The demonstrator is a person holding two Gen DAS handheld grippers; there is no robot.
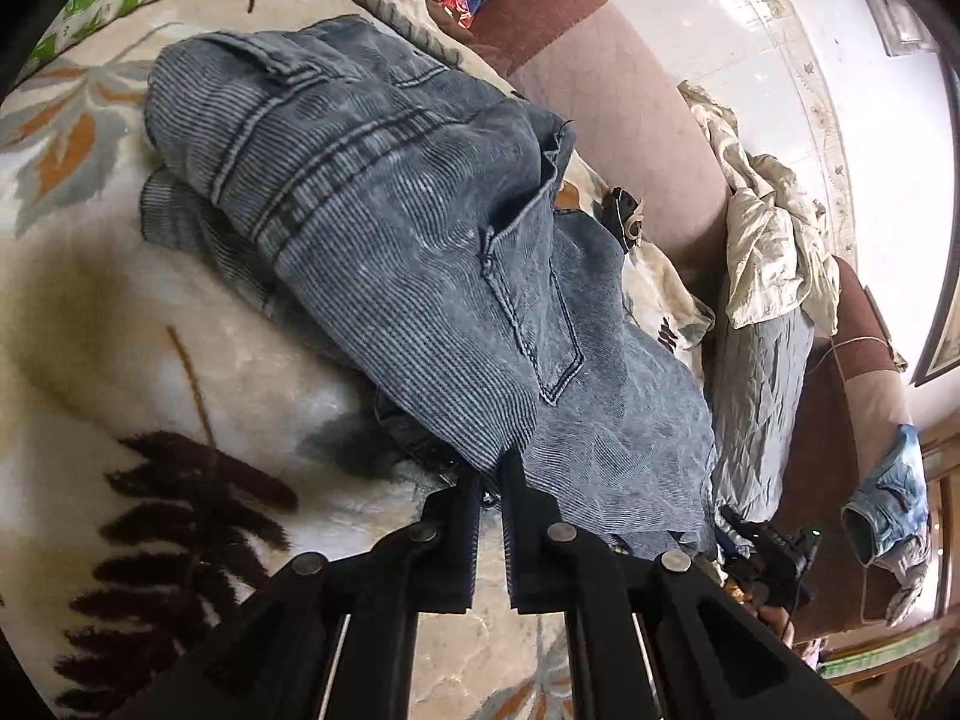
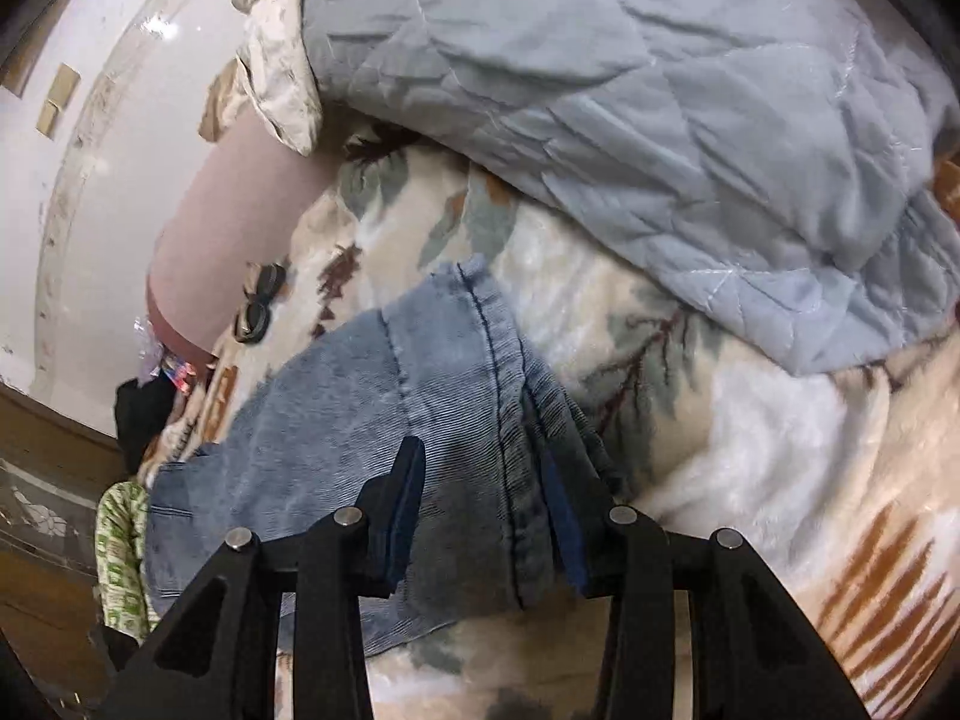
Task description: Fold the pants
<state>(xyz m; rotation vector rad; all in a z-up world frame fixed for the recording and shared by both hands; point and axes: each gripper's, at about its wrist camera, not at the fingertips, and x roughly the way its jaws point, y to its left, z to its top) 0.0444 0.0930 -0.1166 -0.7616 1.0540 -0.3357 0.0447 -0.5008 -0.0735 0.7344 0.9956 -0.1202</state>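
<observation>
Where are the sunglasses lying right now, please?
In the right wrist view the sunglasses lie at the left, on the leaf-patterned blanket, beside the pink bolster and just beyond the jeans.

Black left gripper (image 1: 492, 474), silver rivets, blue-padded right gripper (image 2: 480, 468)

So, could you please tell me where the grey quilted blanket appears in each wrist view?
Left wrist view: grey quilted blanket at right, beyond the jeans.
Right wrist view: blanket fills the top and right.
Shared landmark: the leaf-patterned plush bedspread.
</observation>
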